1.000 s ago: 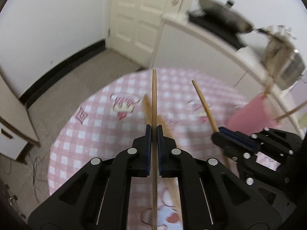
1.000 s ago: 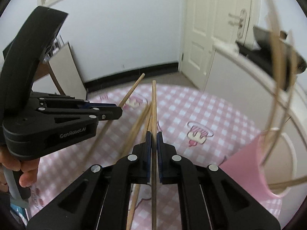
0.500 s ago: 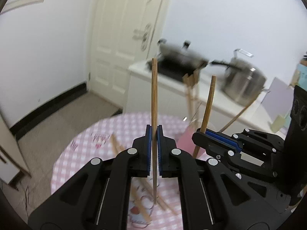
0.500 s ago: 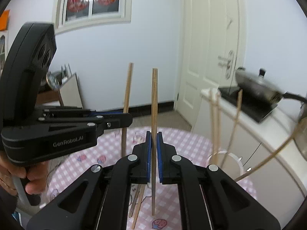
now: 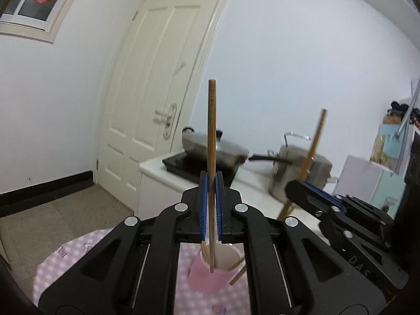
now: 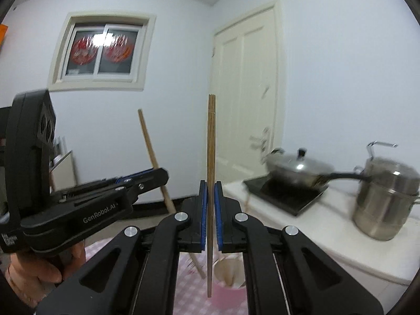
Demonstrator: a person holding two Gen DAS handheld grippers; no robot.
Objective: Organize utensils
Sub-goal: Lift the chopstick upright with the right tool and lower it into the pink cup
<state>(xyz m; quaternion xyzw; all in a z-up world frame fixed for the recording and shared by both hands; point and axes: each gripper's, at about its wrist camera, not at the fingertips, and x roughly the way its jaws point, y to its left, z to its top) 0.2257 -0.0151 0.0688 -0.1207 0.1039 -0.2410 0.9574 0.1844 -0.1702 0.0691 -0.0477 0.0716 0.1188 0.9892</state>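
Observation:
My left gripper [image 5: 211, 181] is shut on a wooden chopstick [image 5: 212, 131] held upright; its lower tip hangs over the pink cup [image 5: 210, 278]. The cup holds other chopsticks [image 5: 237, 271]. My right gripper [image 6: 210, 186] is shut on another wooden chopstick [image 6: 211, 144], also upright, tip just above the pink cup [image 6: 228, 288]. The right gripper shows in the left wrist view [image 5: 302, 191] with its chopstick [image 5: 313, 147]. The left gripper shows in the right wrist view [image 6: 157, 174] with its chopstick [image 6: 148, 139].
The cup stands on a round table with a pink checked cloth [image 5: 65, 254]. Behind is a white counter [image 6: 328, 225] with a cooktop, a lidded pan [image 6: 296, 168] and a steel pot [image 6: 386, 197]. A white door [image 5: 157, 92] is at the back.
Both grippers have tilted up from looking down at the table and moved over the pink cup, each still holding its chopstick, which now stands upright above the cup.

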